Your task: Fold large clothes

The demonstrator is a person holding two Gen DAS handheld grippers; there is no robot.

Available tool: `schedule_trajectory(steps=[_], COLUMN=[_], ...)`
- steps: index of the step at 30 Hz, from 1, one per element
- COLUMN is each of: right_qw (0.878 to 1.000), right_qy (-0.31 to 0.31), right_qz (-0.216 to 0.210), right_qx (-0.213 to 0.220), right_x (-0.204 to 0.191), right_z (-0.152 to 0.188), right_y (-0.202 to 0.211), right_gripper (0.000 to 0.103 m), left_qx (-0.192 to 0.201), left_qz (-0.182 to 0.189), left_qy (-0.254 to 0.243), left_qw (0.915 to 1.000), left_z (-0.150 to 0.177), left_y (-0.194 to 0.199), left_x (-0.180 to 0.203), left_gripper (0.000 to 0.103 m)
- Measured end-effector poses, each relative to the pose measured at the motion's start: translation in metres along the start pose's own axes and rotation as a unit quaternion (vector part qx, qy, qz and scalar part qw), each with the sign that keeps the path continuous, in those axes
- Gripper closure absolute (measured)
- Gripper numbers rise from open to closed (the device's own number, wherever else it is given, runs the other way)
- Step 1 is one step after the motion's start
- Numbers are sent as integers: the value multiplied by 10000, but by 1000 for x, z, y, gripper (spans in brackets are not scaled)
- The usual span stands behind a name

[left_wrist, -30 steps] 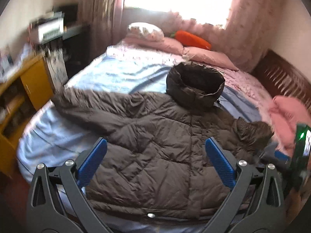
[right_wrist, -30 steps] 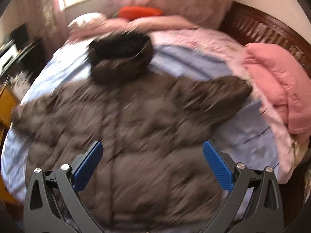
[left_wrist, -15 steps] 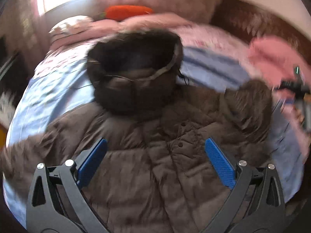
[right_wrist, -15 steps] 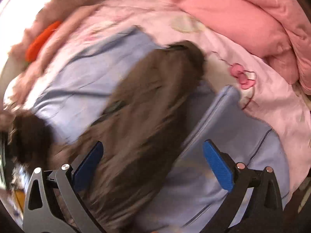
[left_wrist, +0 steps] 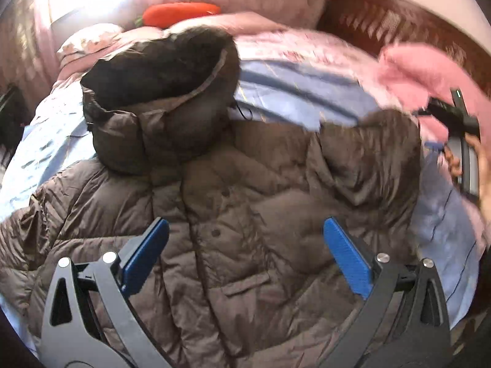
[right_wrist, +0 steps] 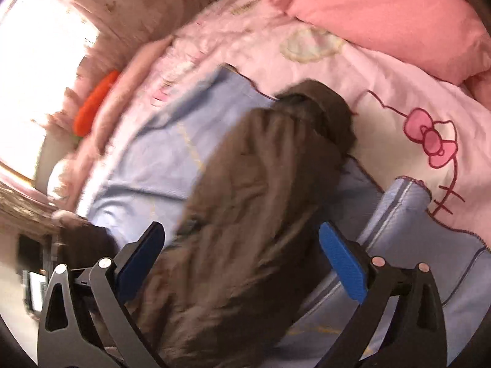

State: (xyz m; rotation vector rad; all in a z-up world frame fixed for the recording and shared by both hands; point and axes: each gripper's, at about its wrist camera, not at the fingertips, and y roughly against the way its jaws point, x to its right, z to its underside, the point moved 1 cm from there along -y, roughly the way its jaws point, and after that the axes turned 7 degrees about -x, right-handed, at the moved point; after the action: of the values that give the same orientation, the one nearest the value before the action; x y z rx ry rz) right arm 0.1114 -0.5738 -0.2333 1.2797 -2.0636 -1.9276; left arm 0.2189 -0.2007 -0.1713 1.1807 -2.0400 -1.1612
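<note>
A large brown quilted hooded jacket (left_wrist: 233, 220) lies spread front-up on the bed, hood (left_wrist: 159, 92) toward the pillows. My left gripper (left_wrist: 245, 254) is open and empty, hovering above the jacket's chest. My right gripper (right_wrist: 242, 260) is open and empty above the jacket's right sleeve (right_wrist: 254, 199), whose cuff (right_wrist: 322, 113) lies on the pink quilt. The right gripper and the hand holding it also show at the right edge of the left wrist view (left_wrist: 460, 141).
The bed has a light blue sheet (left_wrist: 307, 92) and a pink Hello Kitty quilt (right_wrist: 399, 98). A folded pink duvet (right_wrist: 383, 15) lies by the wooden headboard (left_wrist: 399, 21). An orange carrot pillow (left_wrist: 181, 13) lies near the window.
The left gripper has moved in closer over the jacket's chest. The right gripper has swung right and now hangs over the right sleeve. Both stay open.
</note>
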Motion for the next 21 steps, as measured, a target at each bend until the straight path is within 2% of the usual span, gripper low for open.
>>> schedule_trajectory(steps=[2, 3, 4, 7, 9, 10, 11, 13, 15, 16, 17, 18, 19, 20, 21], right_qw=[9994, 9976, 9907, 9929, 9919, 9909, 9930, 9973, 9949, 9951, 9961, 9934, 9891, 9871, 9869], right_qy=[-232, -374, -630, -1105, -1121, -843, -673, -387, -570, -694, -764, -899, -1089, -1203, -1093], right_qz=[146, 440, 1084, 446, -547, -1014, -947, -589, -492, -402, -356, -682, -975, -1056, -1052], right_qx=[-225, -375, -536, 39, 245, 270, 206, -227, -672, -574, -251, -201, -187, 85, 548], right_x=[27, 42, 67, 84, 71, 52, 41, 16, 12, 12, 8, 7, 7, 6, -3], right_z=[-7, -10, -12, -15, -20, -24, -26, -25, -18, -13, -11, -14, -13, -12, -8], right_y=[-10, -17, -26, -7, 7, 10, 8, -15, -47, -54, -47, -40, -32, -13, 17], right_gripper=[2, 2, 1, 2, 2, 2, 2, 2, 2, 3, 15, 82, 97, 96, 96], left_qx=[-62, -43, -20, -45, -72, -85, -118, -205, -268, -279, -300, -303, -294, -255, -236], left_qz=[-44, -84, -122, -126, -178, -172, -111, -23, -23, -52, -106, -163, -230, -303, -338], left_qy=[-228, -257, -277, -458, -499, -440, -378, -319, -343, -387, -485, -548, -590, -614, -623], left_qw=[9997, 9996, 9995, 9989, 9986, 9988, 9992, 9993, 9991, 9988, 9983, 9979, 9976, 9973, 9972], left_z=[4, 7, 10, 16, 18, 18, 17, 17, 19, 20, 21, 22, 22, 22, 23], left_y=[-7, -8, -10, -21, -30, -36, -43, -54, -63, -65, -68, -69, -70, -70, -70], left_x=[8, 8, 9, 13, 16, 17, 19, 23, 30, 33, 36, 39, 41, 41, 41], left_gripper=[2, 2, 2, 2, 2, 2, 2, 2, 2, 2, 2, 2, 2, 2, 2])
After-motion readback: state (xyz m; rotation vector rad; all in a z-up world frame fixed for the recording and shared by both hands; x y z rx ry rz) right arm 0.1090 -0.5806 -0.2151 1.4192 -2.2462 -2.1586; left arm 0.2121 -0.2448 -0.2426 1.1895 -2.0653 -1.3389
